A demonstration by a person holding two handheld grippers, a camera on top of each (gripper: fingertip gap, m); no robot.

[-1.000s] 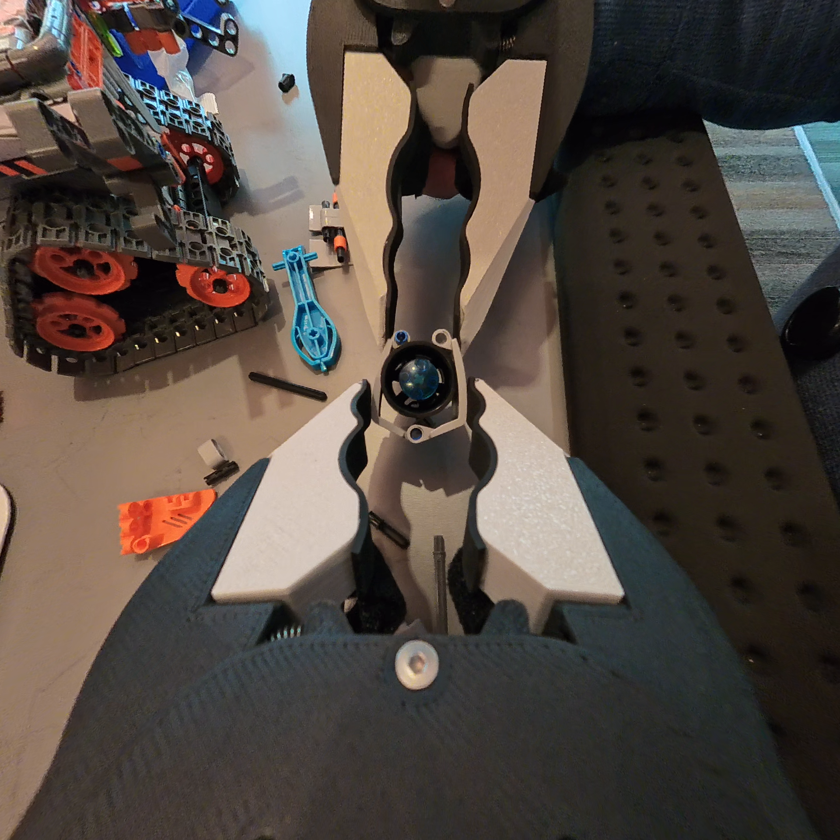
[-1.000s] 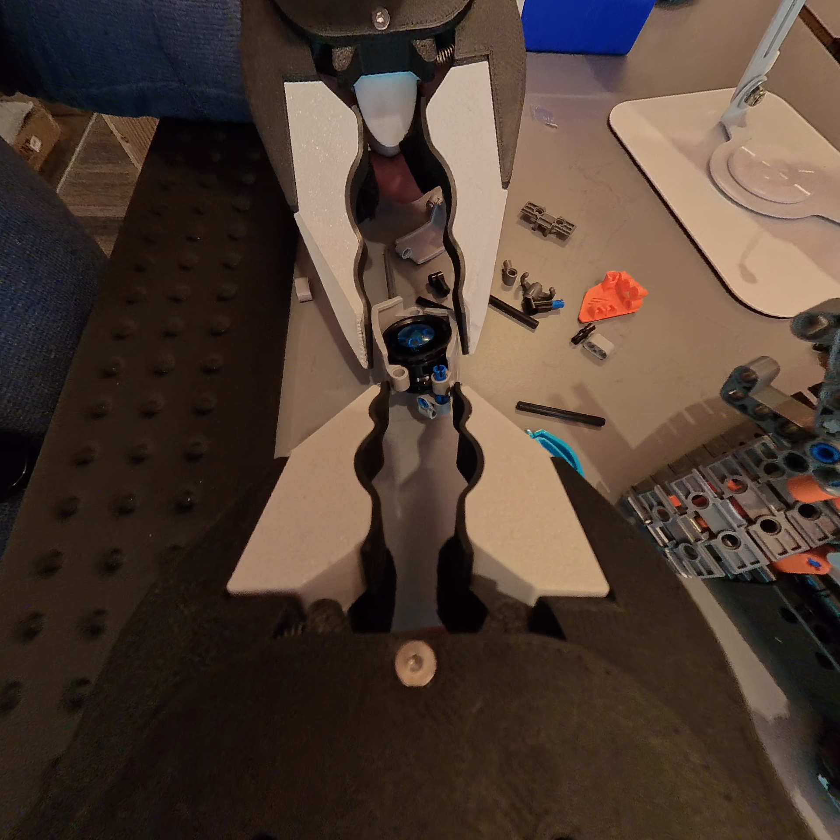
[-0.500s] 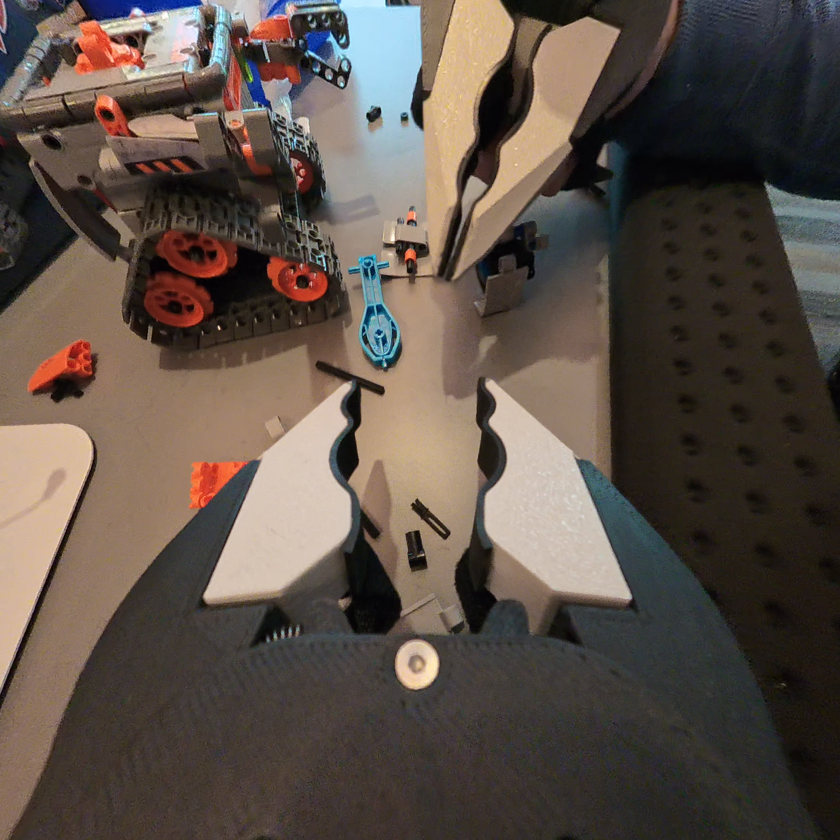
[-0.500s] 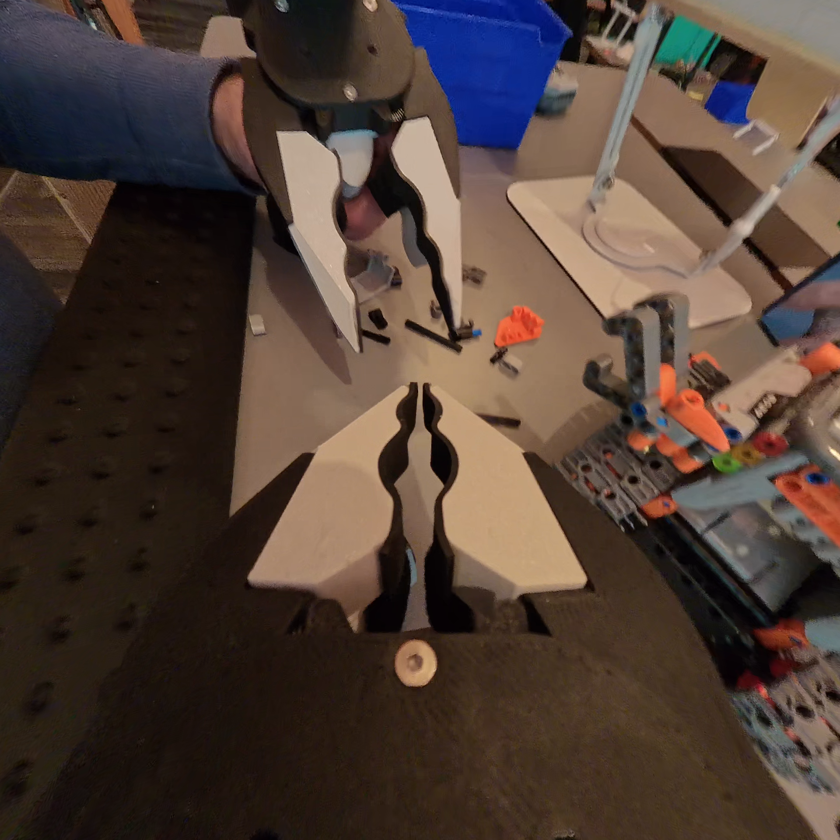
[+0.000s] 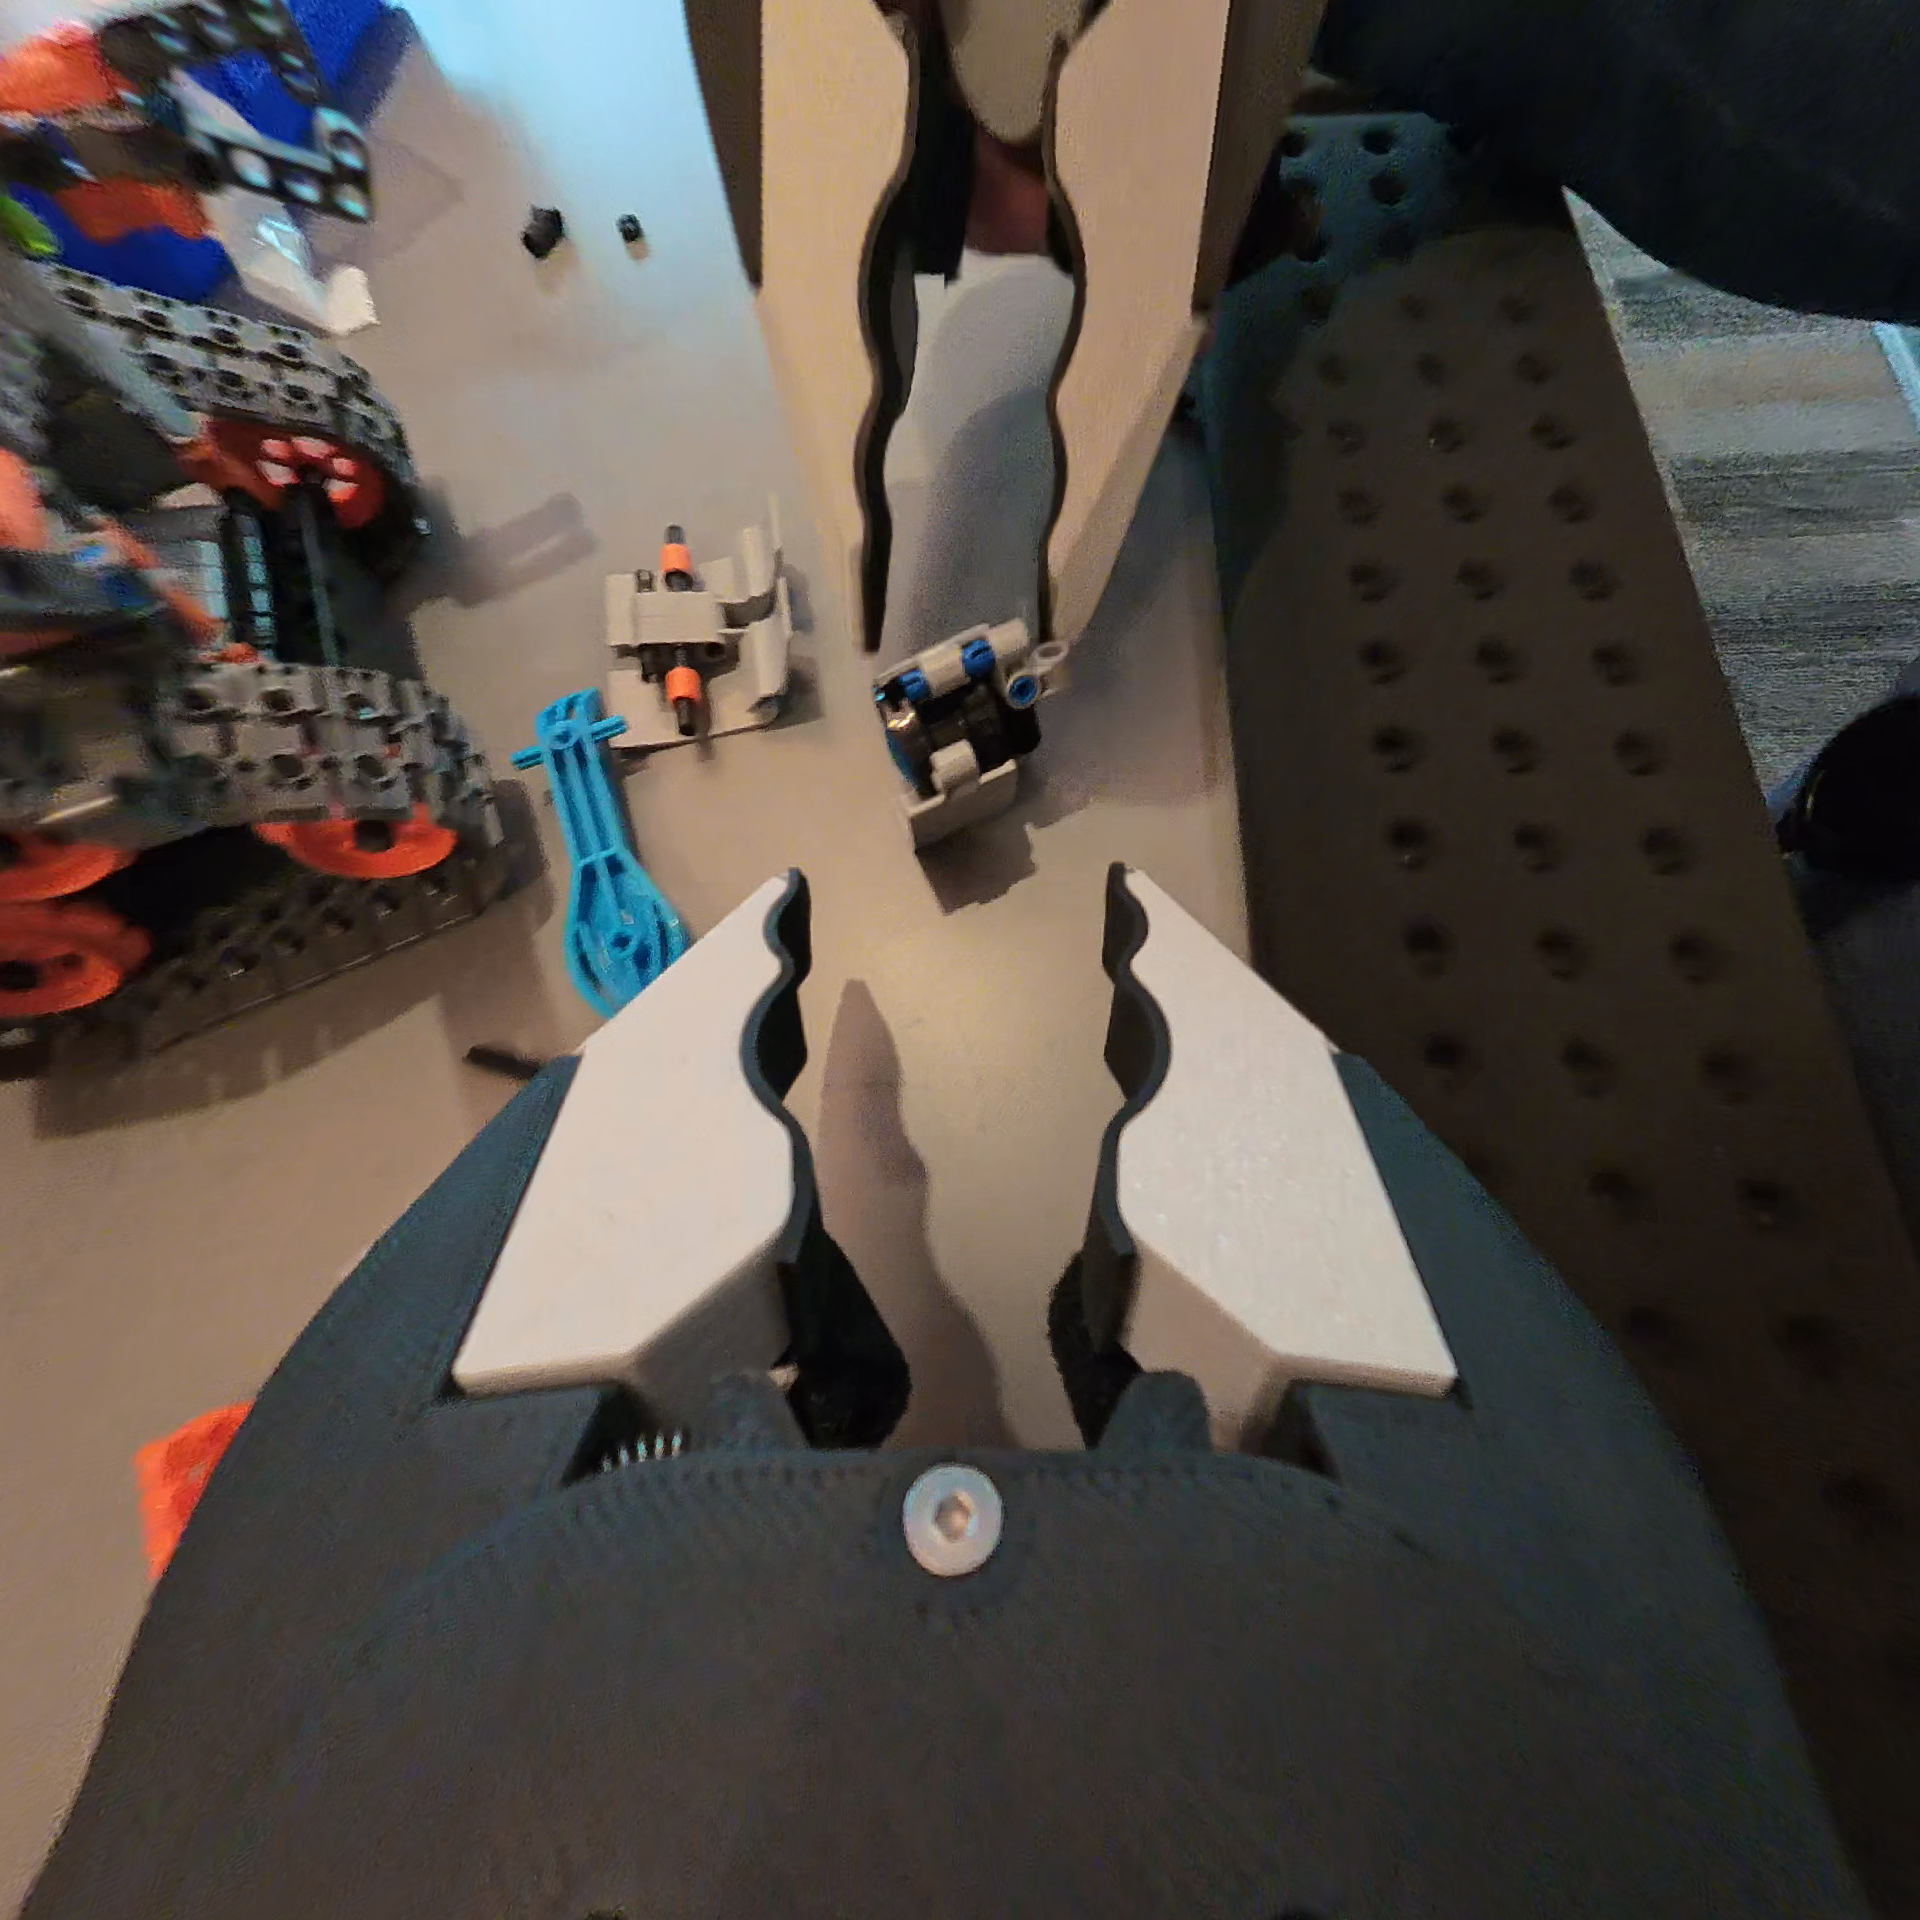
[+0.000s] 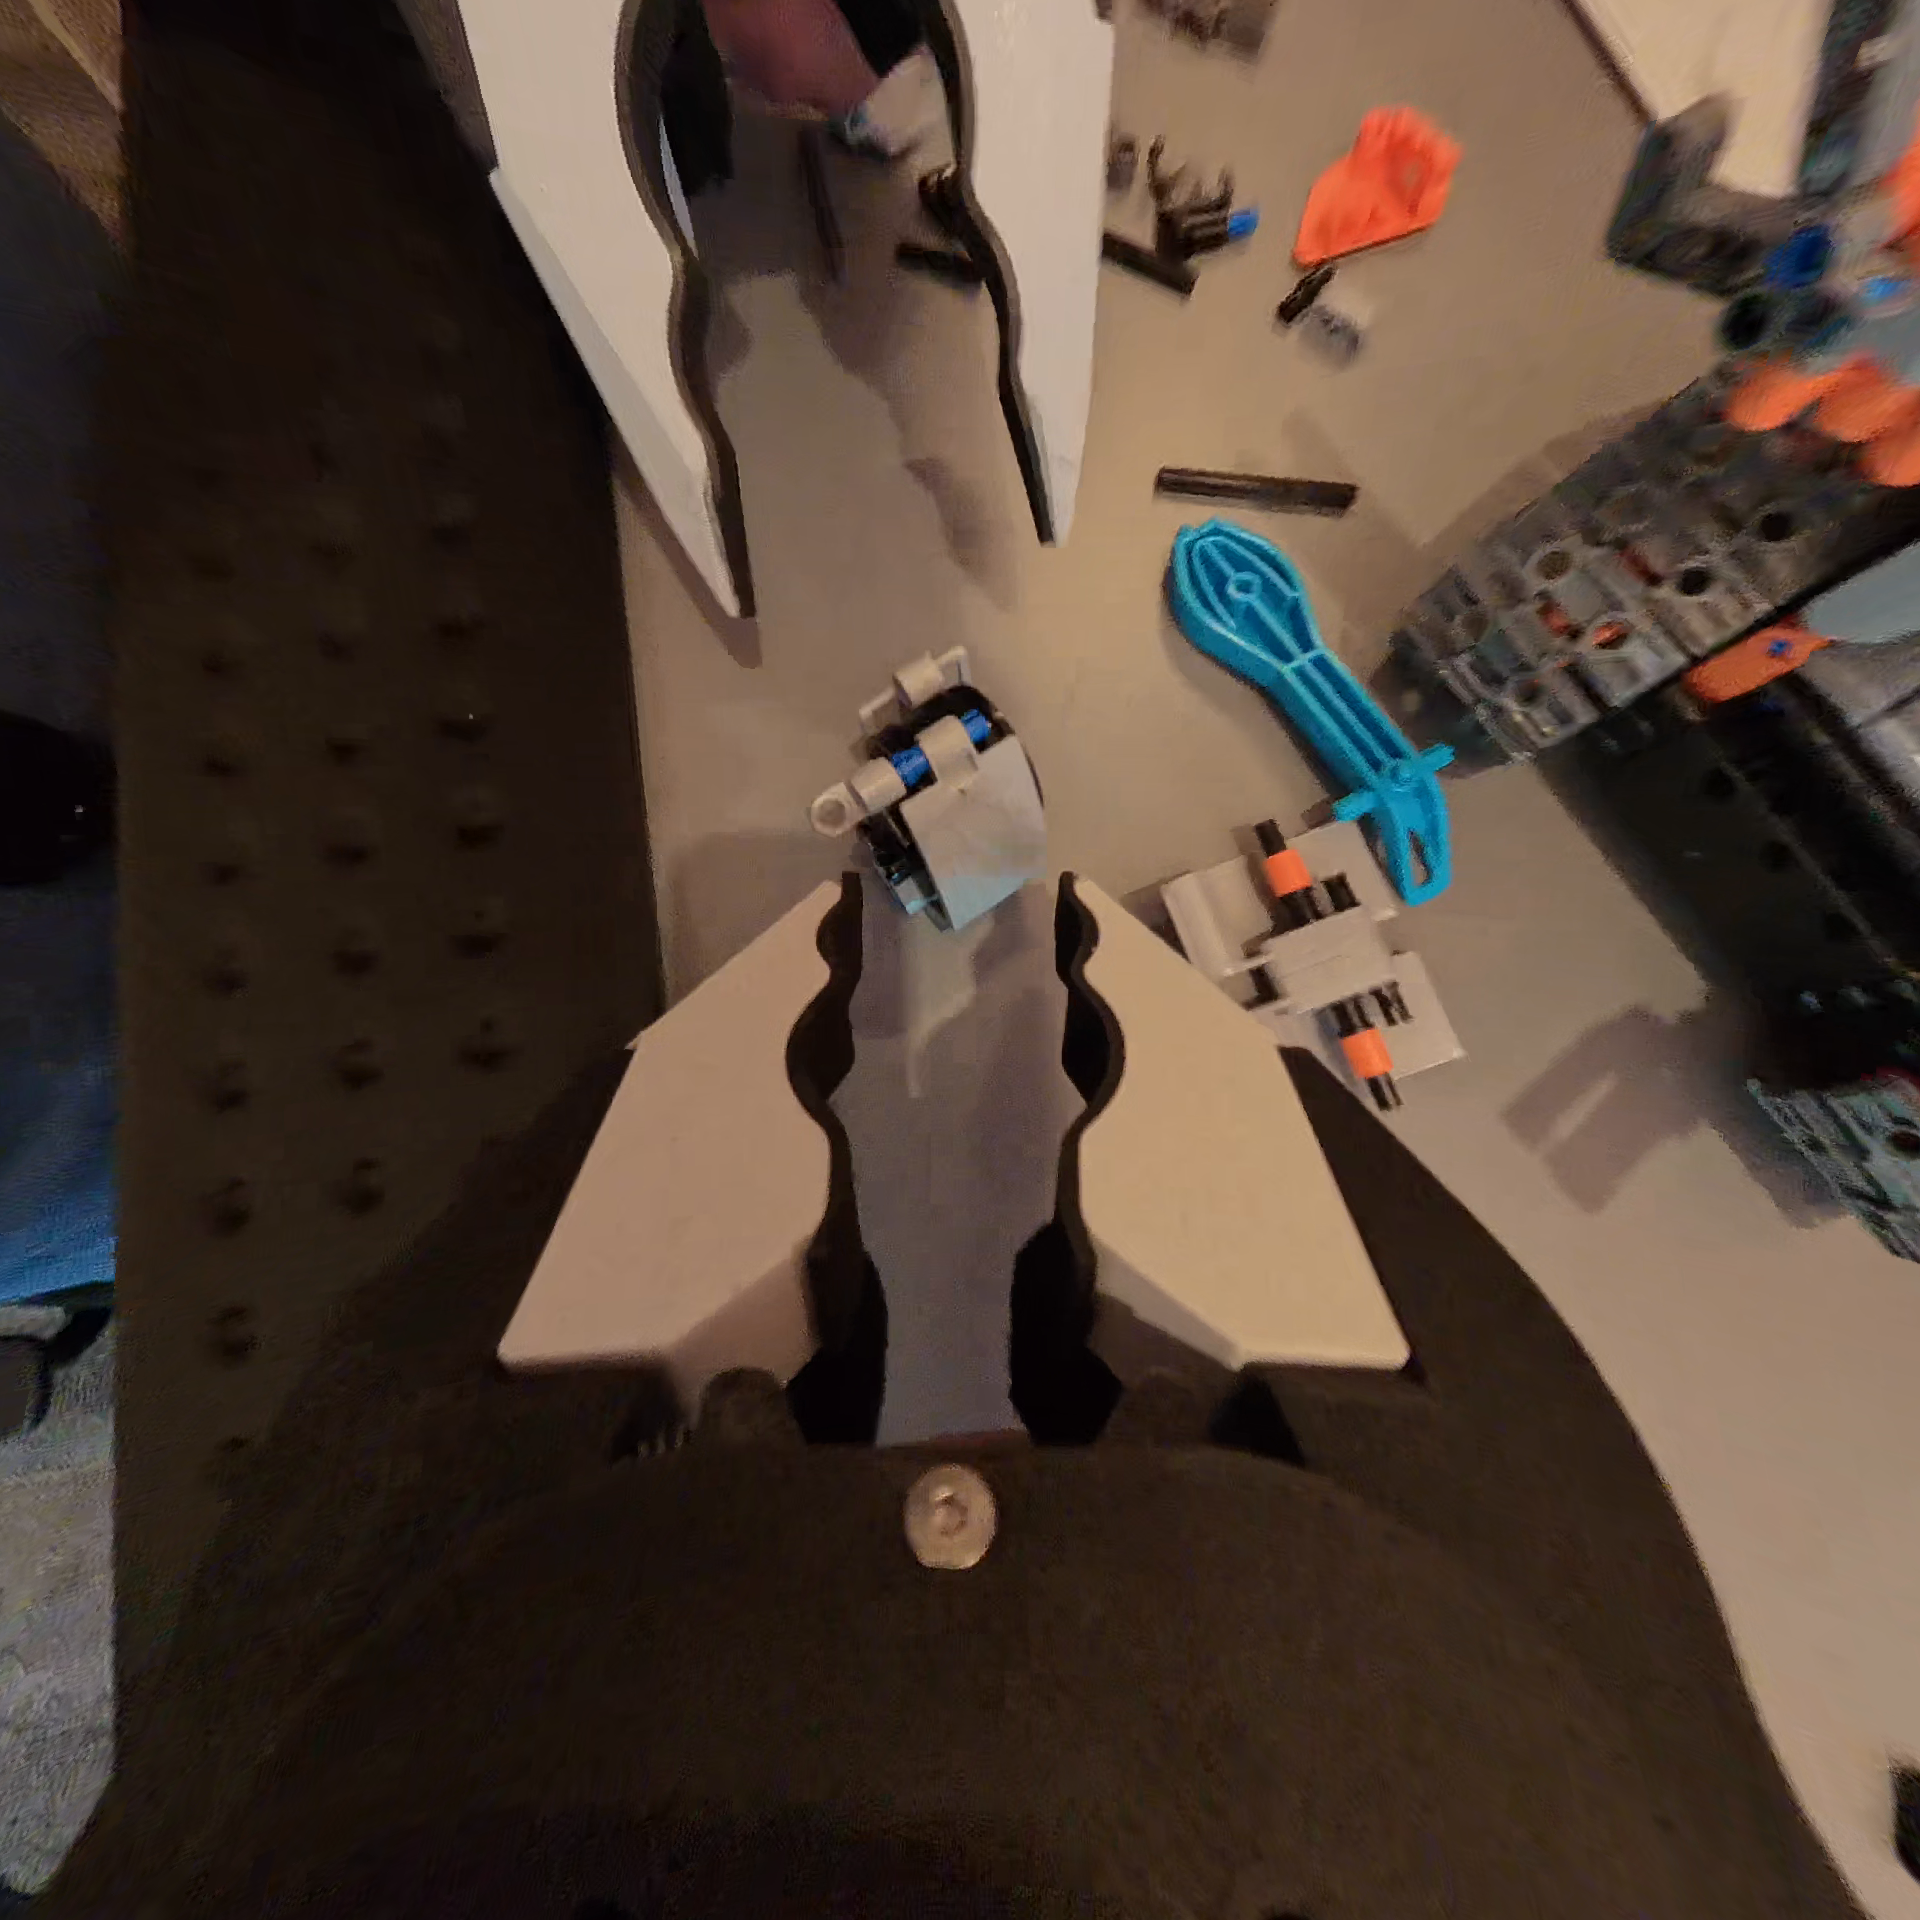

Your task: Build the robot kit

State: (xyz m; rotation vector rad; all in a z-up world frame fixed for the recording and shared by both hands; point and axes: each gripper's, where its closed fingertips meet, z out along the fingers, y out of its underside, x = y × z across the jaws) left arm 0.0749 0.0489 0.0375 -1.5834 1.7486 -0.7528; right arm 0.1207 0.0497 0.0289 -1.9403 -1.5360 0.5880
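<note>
Left gripper (image 5: pixel 951 883): your jaws stand apart, empty | right gripper (image 6: pixel 956 894): jaws apart, empty | small grey-black-blue plastic brick assembly (image 6: pixel 940 805) lies on the grey worktop (image 5: pixel 312 1195) between both jaw tips, just beyond the right gripper's | probably light, rigid, may snap apart; grip the grey shell's sides.

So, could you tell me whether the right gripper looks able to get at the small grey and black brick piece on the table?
Probably yes: the right gripper is open, with the brick piece just ahead of its tips and nothing between them.
</note>
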